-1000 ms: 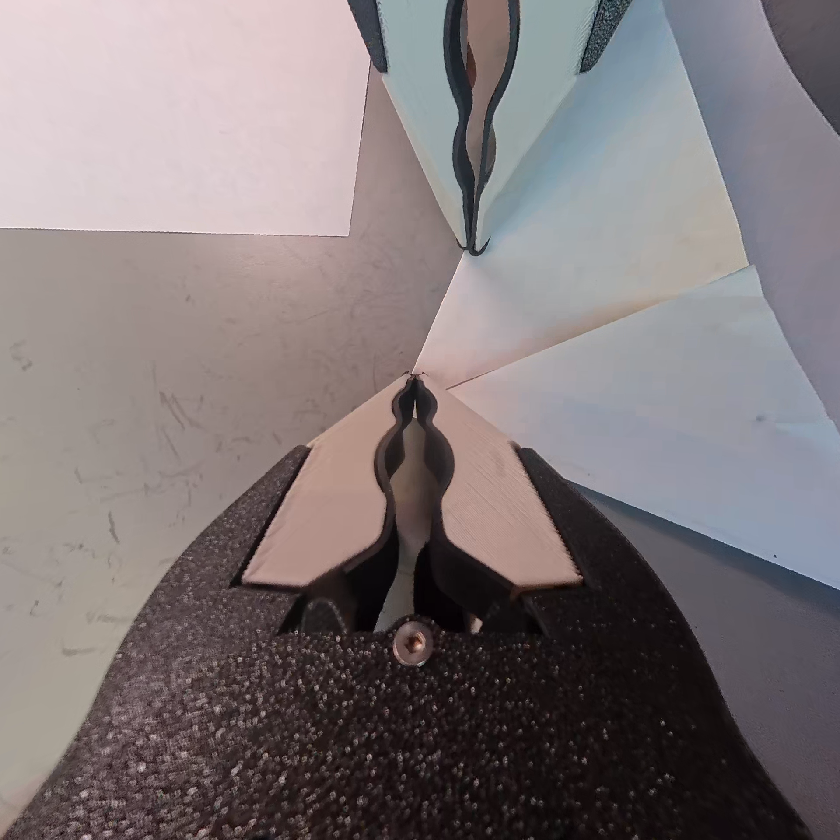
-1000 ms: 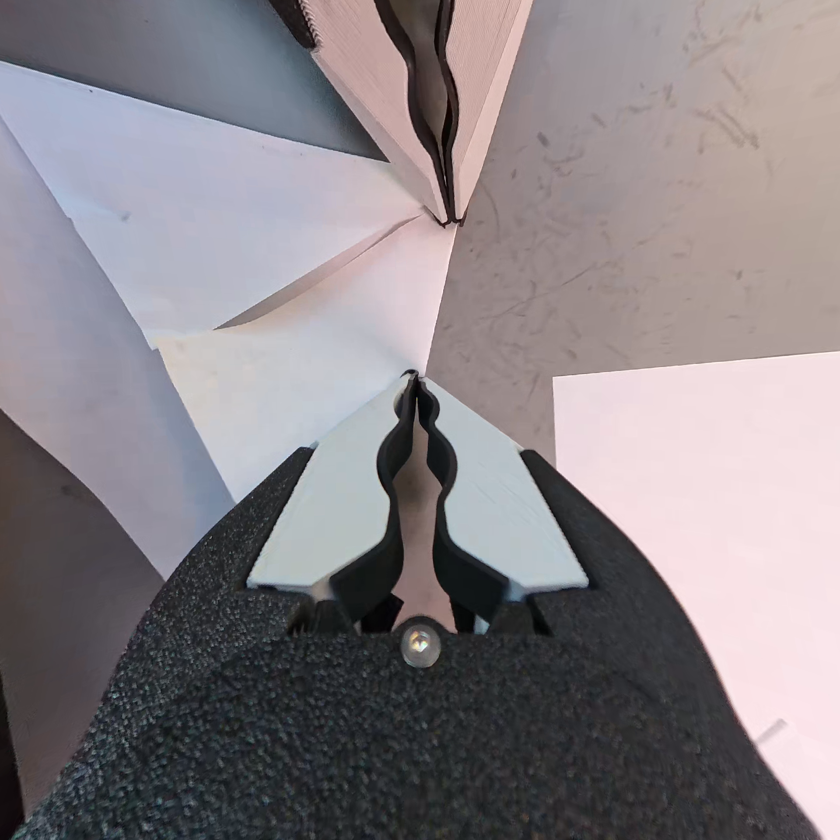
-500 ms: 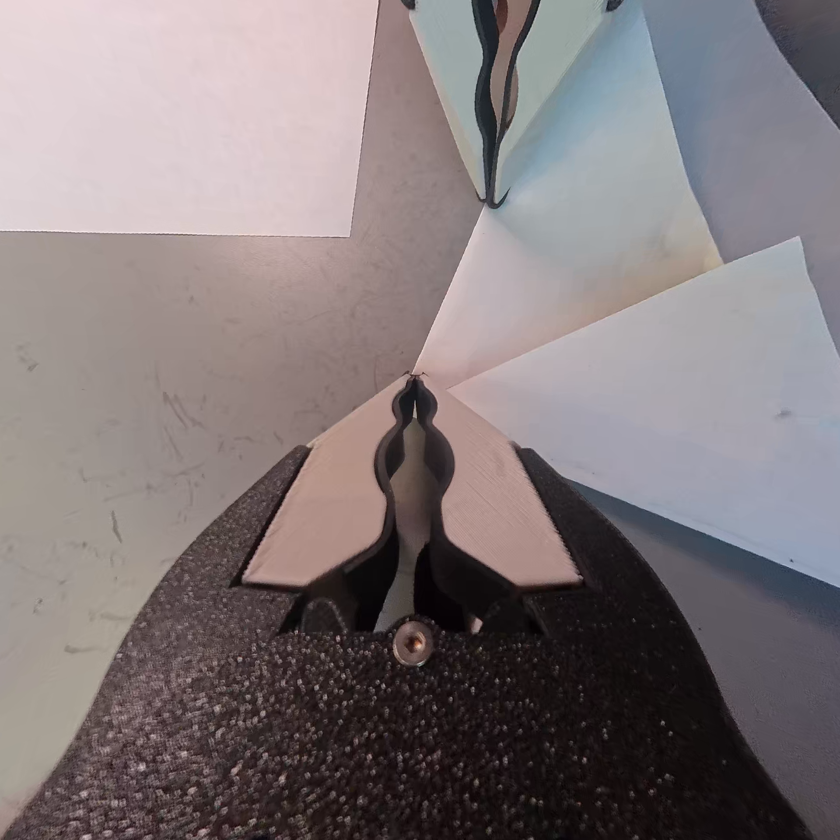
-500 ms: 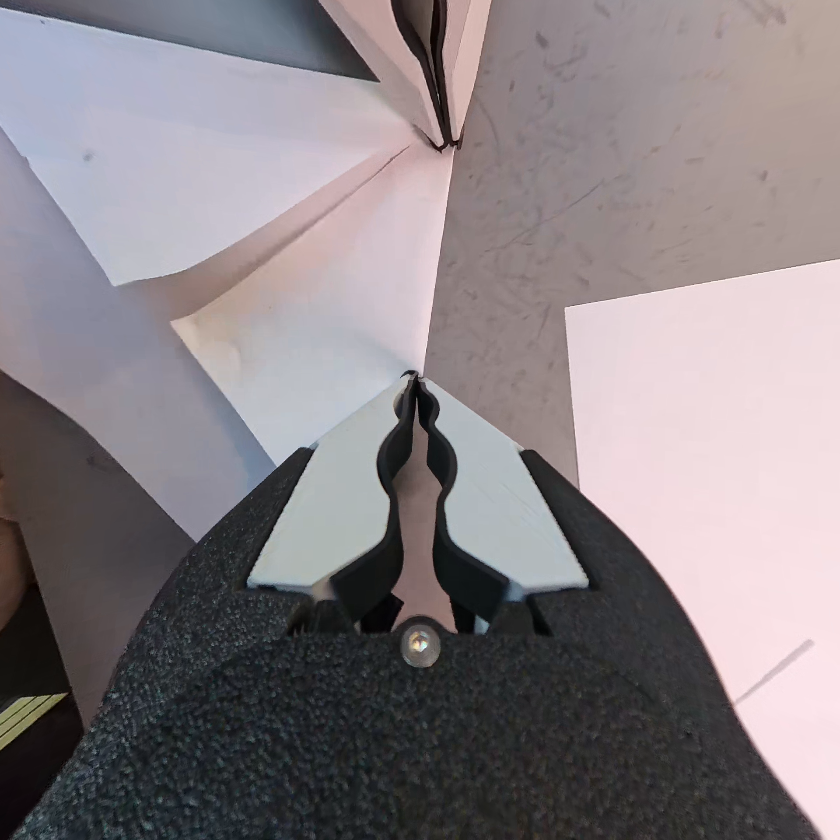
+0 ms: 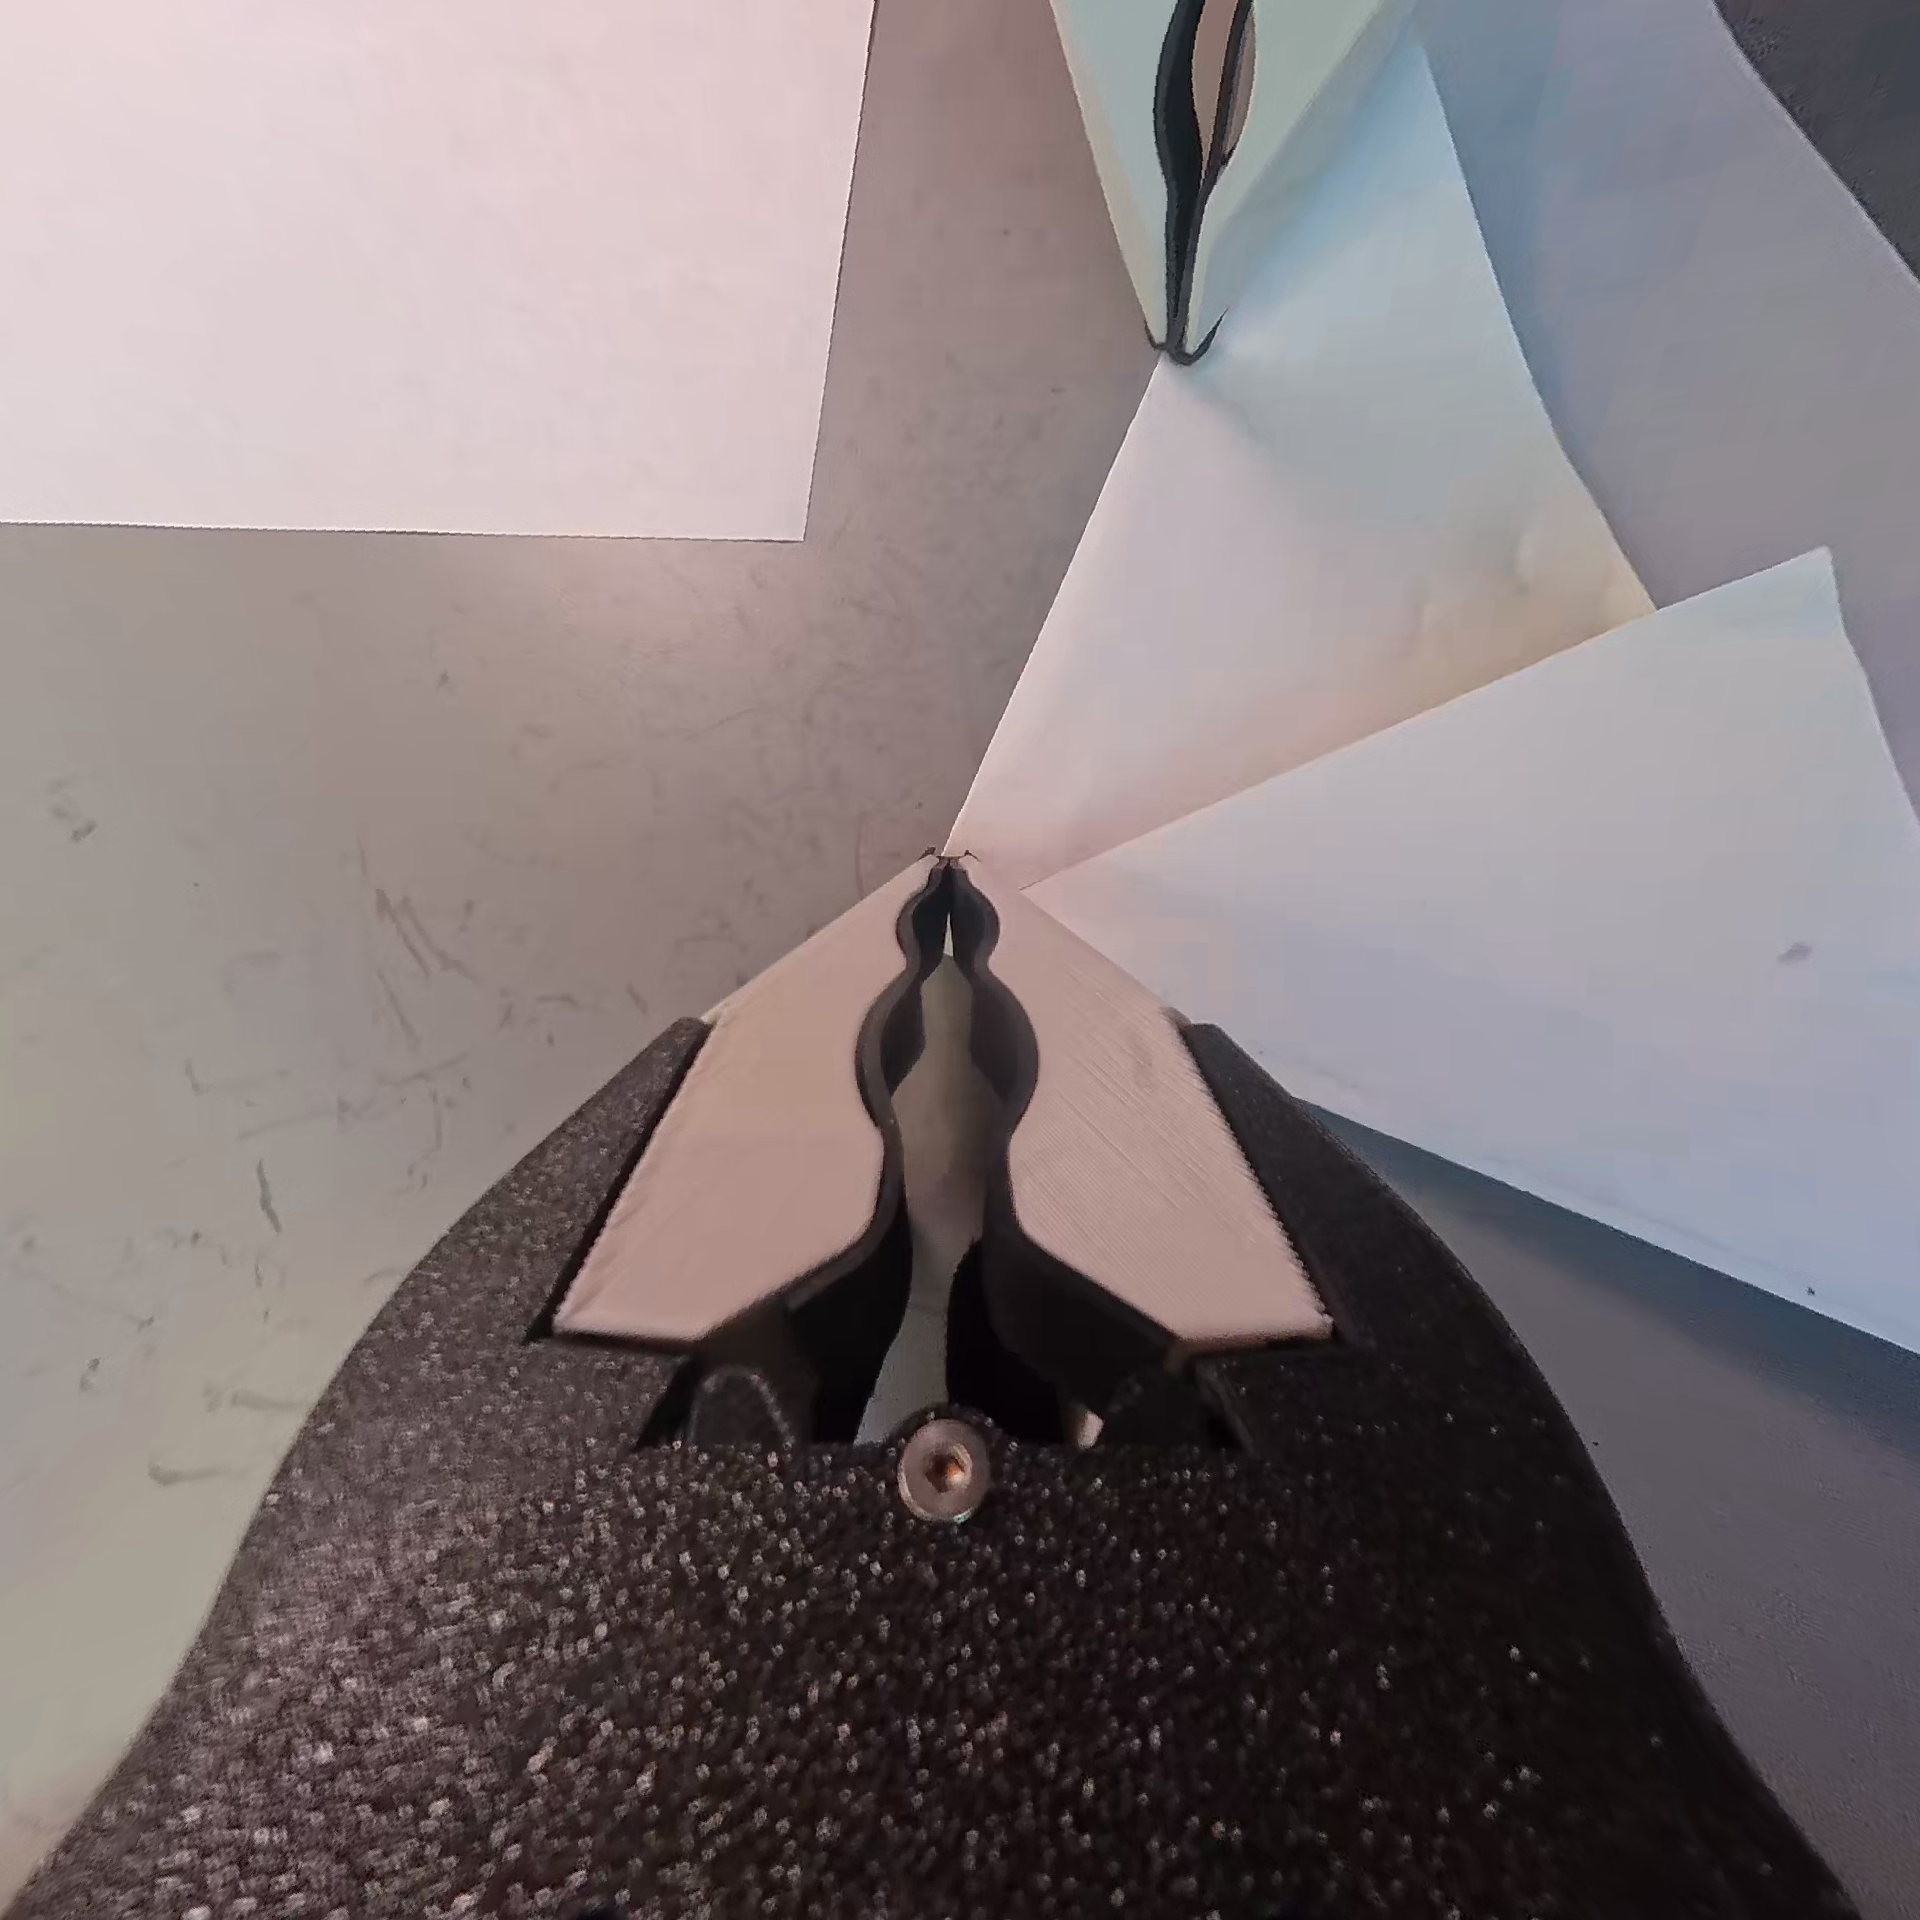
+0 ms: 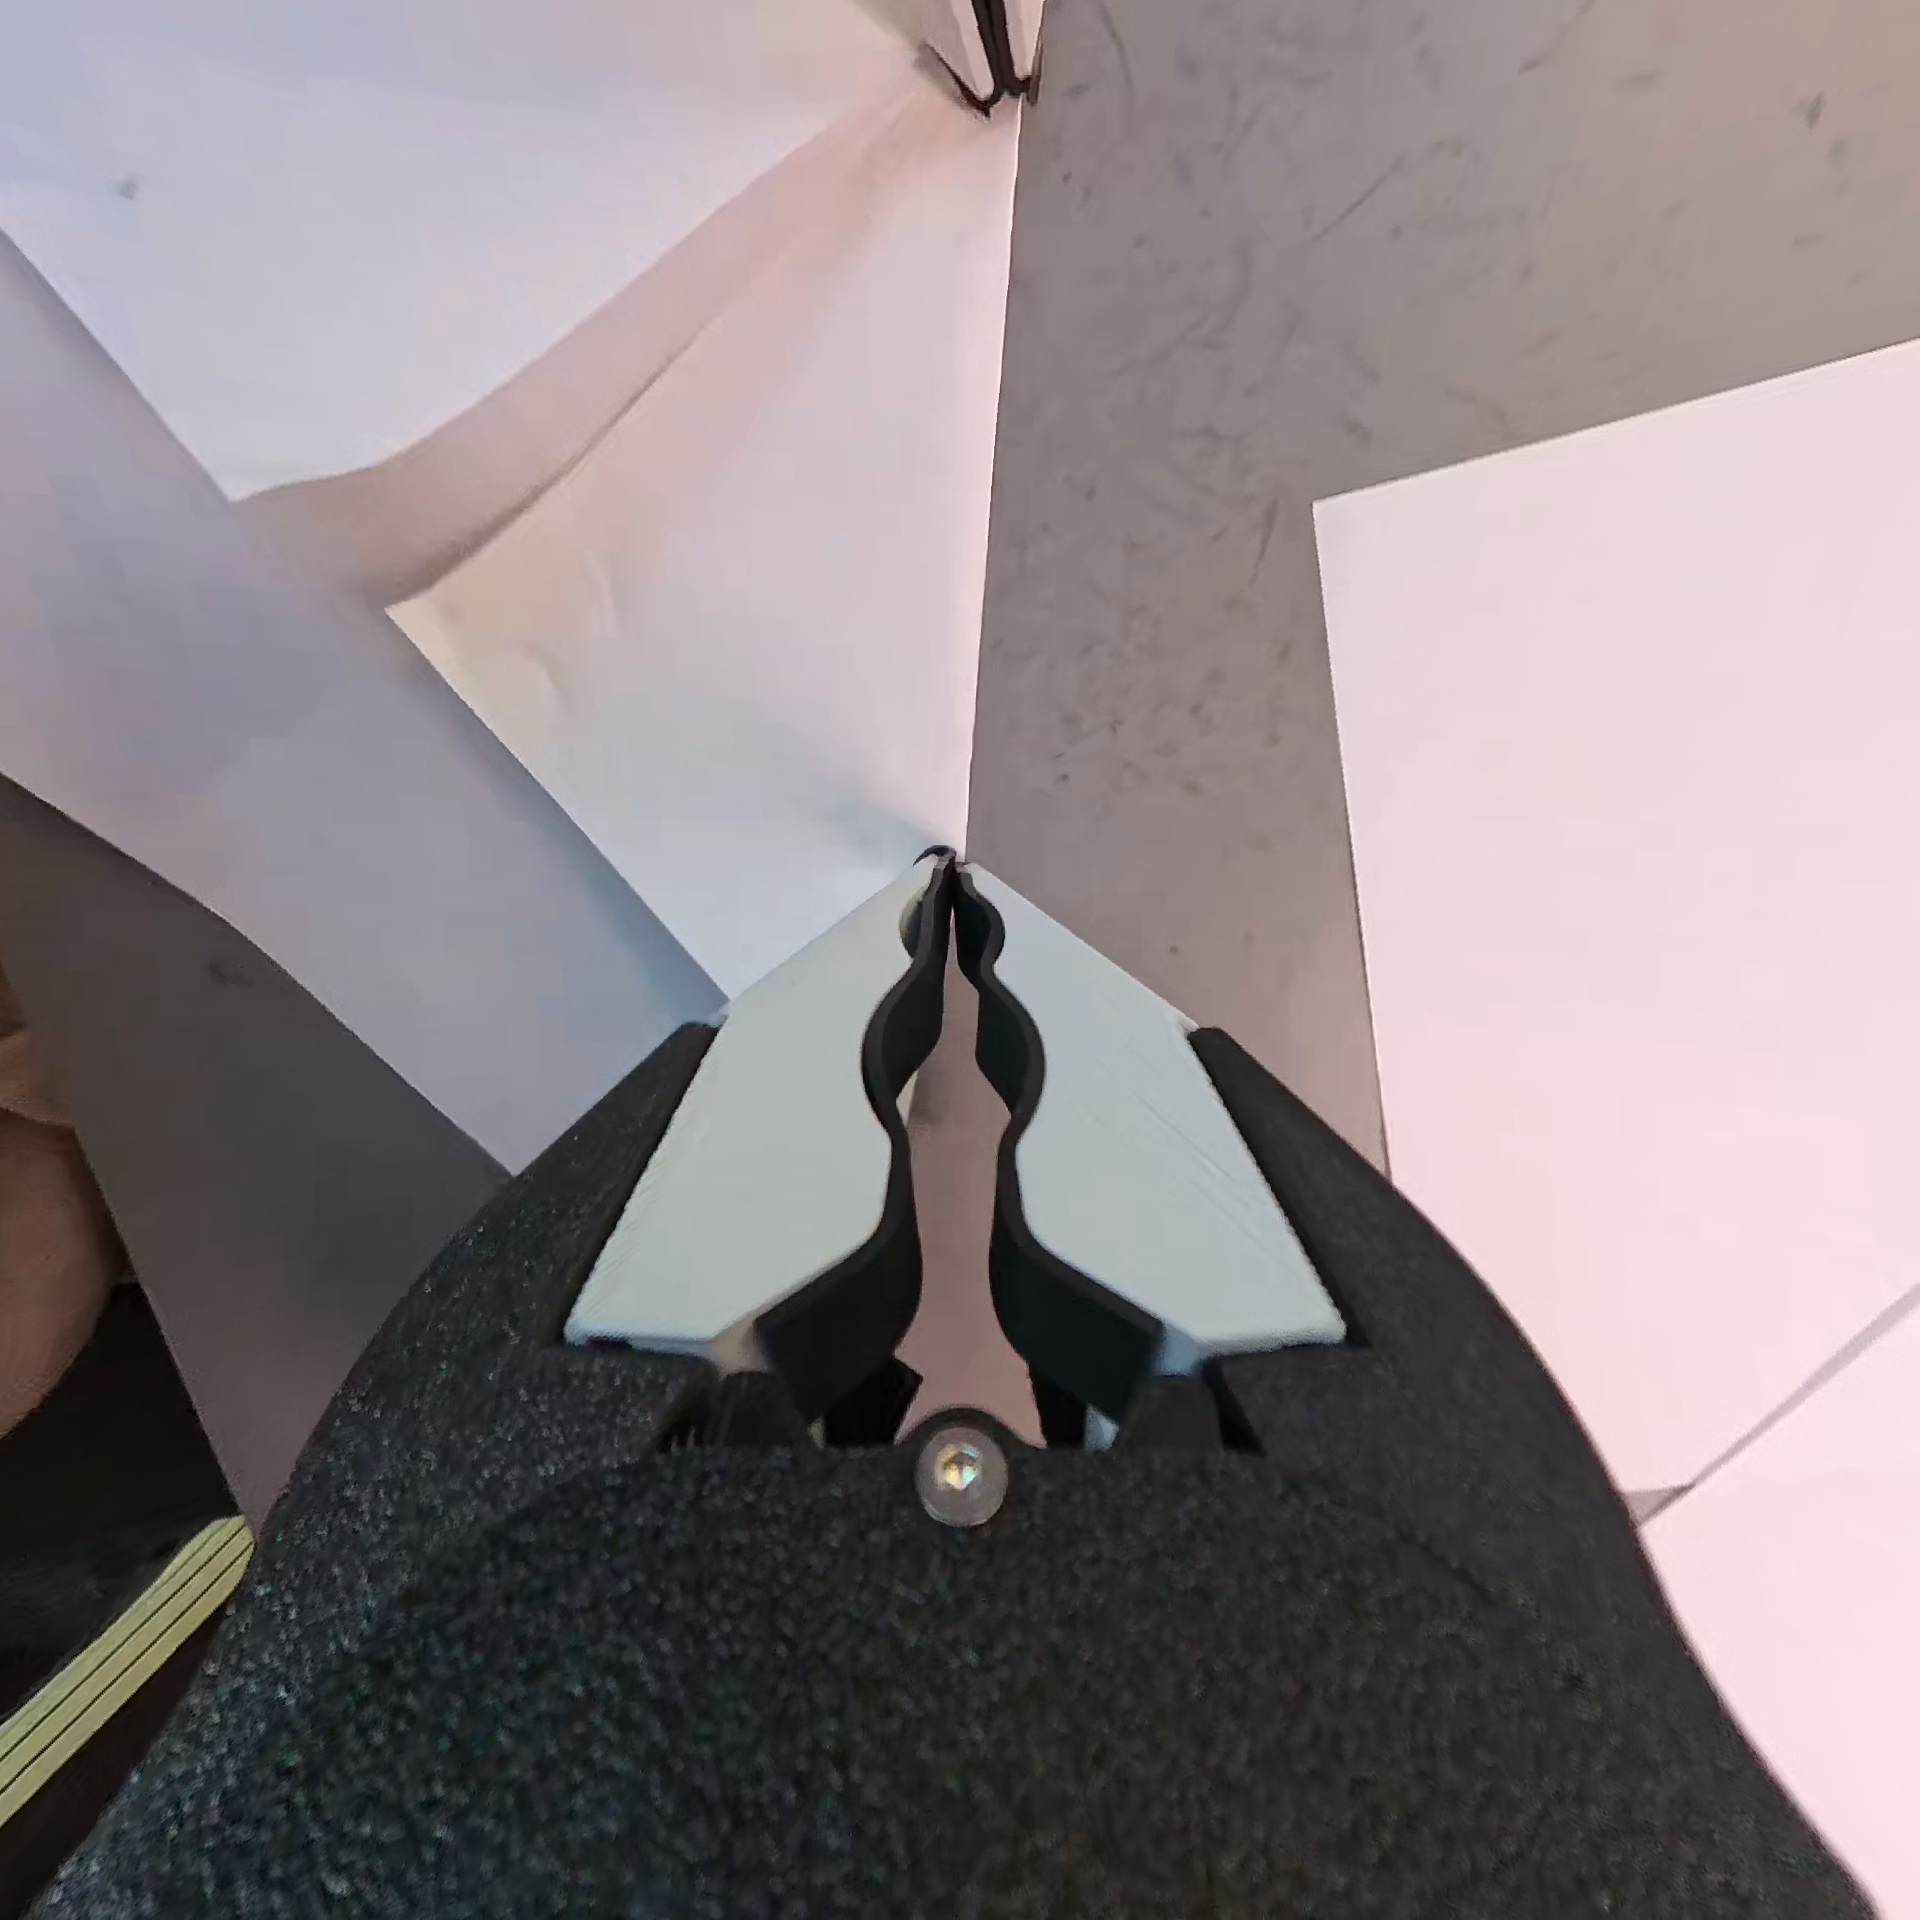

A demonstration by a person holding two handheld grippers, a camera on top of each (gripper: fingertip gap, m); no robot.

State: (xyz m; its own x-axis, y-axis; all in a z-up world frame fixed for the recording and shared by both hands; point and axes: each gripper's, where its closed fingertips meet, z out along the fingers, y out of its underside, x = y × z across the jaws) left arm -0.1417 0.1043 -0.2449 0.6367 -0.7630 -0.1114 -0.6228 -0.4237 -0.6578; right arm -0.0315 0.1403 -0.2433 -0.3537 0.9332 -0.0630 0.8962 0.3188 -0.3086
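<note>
Now the left gripper [image 5: 951, 857] is reaching low over the grey counter [image 5: 416, 883], its jaws pressed together on the corner of a white sheet [image 5: 1299, 675]. Opposite, the right gripper [image 6: 945, 857] is pointing back toward it, also pinching the sheet's edge, tips closed tight. Between them the sheet is bowing and creasing, one flap [image 5: 1507, 935] folding over on the left gripper's right side. Each gripper is showing at the top of the other's view, tip to the same sheet. A second flat sheet [image 5: 416, 260] is lying apart on the counter.
</note>
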